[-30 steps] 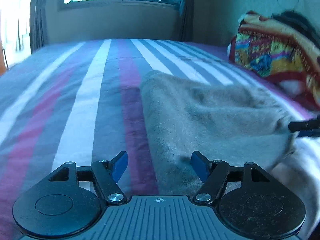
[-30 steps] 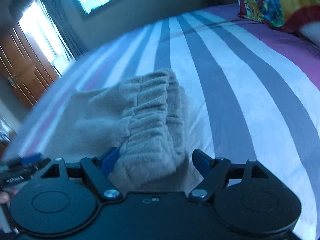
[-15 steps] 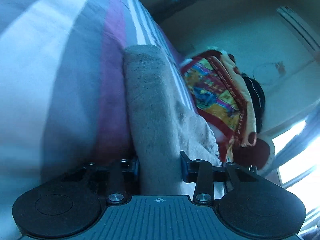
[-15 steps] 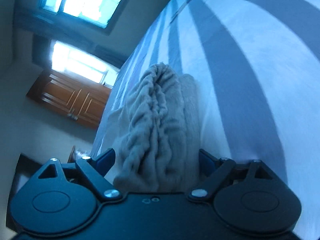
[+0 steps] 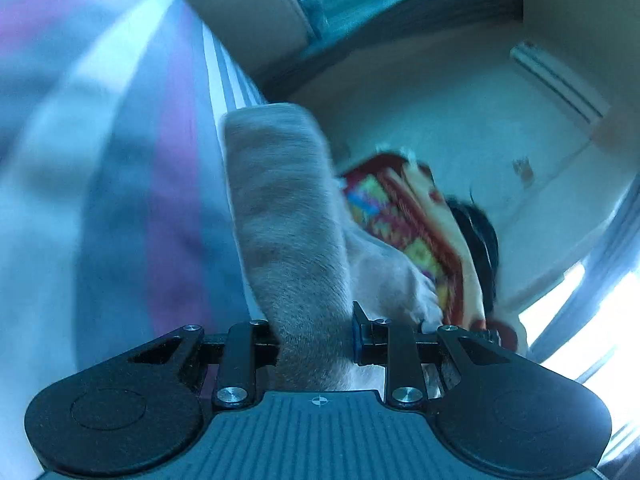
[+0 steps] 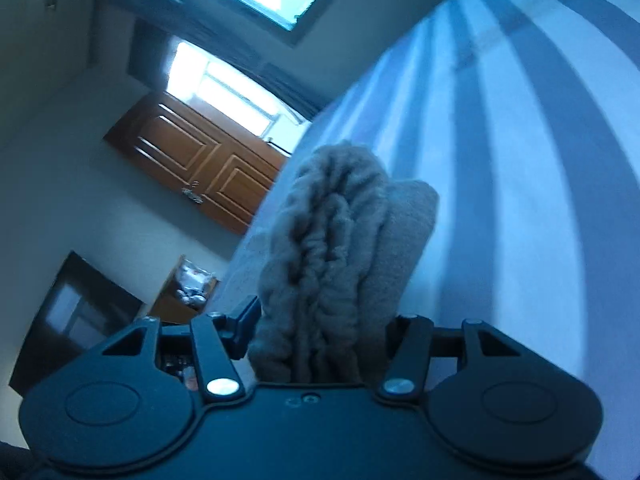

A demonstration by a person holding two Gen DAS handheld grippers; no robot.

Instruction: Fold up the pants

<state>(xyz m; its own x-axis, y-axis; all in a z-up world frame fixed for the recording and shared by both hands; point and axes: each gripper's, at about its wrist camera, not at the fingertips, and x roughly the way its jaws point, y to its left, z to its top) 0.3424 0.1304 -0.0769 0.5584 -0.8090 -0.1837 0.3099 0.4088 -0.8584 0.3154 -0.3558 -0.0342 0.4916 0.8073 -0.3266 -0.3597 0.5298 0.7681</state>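
**Both claws closed on the pants, fabric lifted off the bed**

Striped bedding [image 5: 120, 184] in grey, white and purple fills the background, with a multicoloured blanket [image 5: 404, 216] heaped at the far side and a wooden door [image 6: 192, 160] across the room.

Your left claw [image 5: 316, 340] has just been closing and now pinches a smooth, flat fold of the grey pants [image 5: 288, 220]; the pads press the cloth on both sides. Your right claw [image 6: 320, 332] has also just been closing, and its jaws stand narrower around the gathered elastic waistband [image 6: 332, 248], bunched thick between them.

Pants hang from both claws, partly raised above the bed, the rest trailing onto the sheet.

Handling, as judgement: soft, fleecy, light, limp. It will sag and drape between your two holds, not slide. The ruched waistband is bulky, so grip it deep; a shallow bite could lose layers. Keep the left hold on the folded edge so layers stay aligned.

Look: matte grey-beige, fuzzy nap, waistband ribbed in tight wrinkles.
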